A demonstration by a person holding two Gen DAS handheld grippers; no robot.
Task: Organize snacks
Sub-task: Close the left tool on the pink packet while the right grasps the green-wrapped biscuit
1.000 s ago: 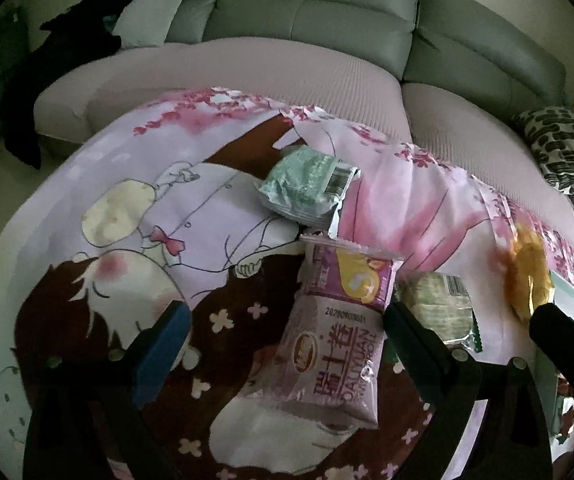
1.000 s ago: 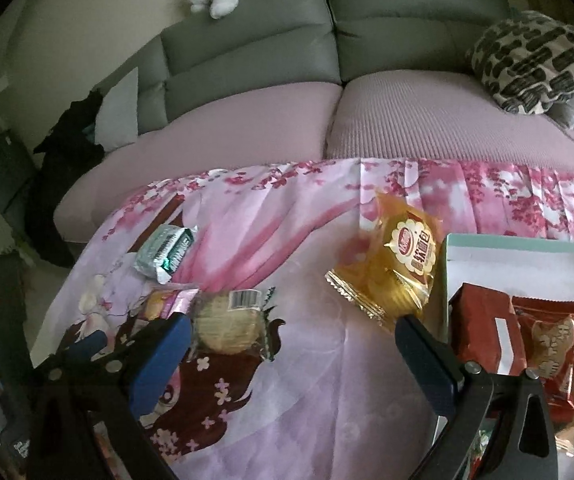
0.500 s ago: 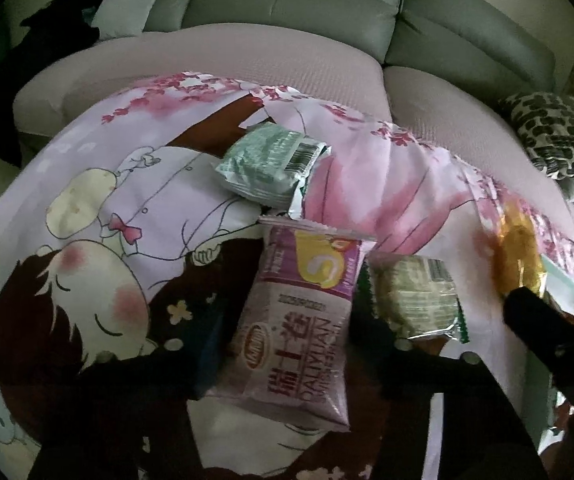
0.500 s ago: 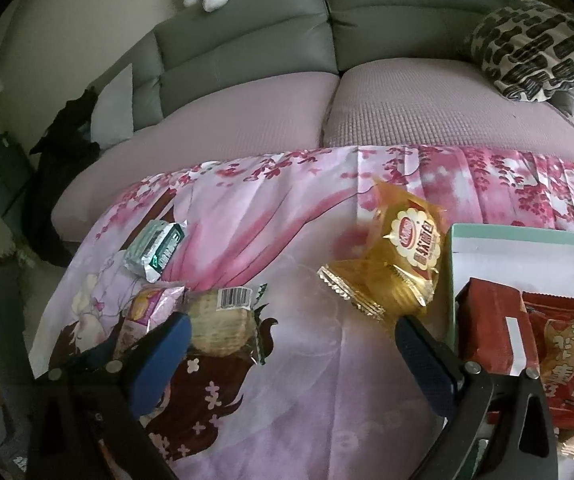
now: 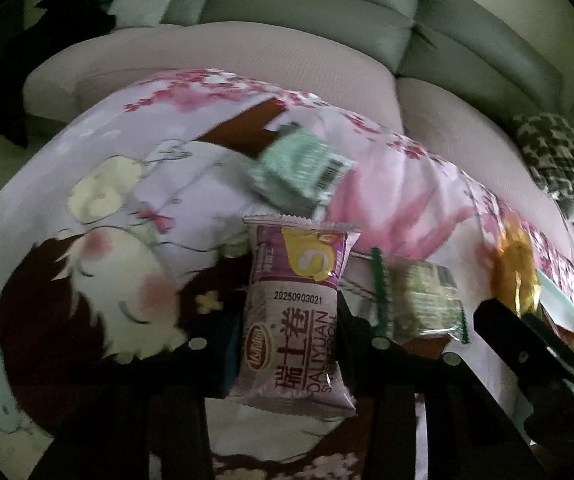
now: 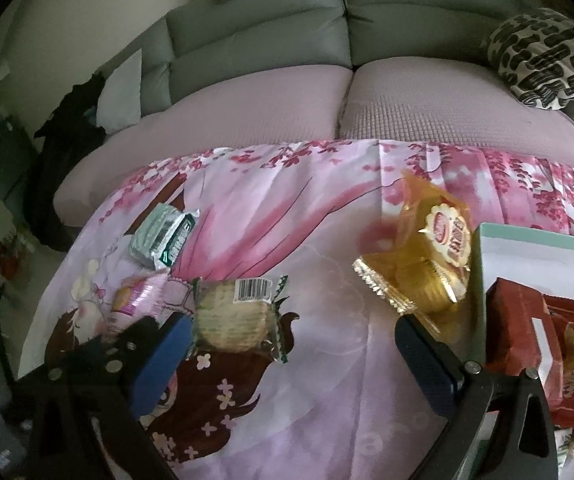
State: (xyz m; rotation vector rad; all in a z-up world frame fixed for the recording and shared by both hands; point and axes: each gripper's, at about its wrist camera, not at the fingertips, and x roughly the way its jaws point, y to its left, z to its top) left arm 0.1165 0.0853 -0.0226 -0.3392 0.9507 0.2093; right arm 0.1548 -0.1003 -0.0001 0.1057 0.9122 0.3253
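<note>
Purple Swiss-roll packet lies on the cartoon cloth over the tabletop, and my left gripper has just been closing its fingers on the packet's lower half. Light, puffy, crinkly film, soft cake inside: squeeze mid-body, gently. Right gripper gapes wide, empty, beside the round cracker pack.

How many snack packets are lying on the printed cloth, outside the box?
4: a mint-green packet at the far left, a purple Swiss roll packet in the left gripper, a round biscuit packet beside it, a gold packet against the box.
</note>
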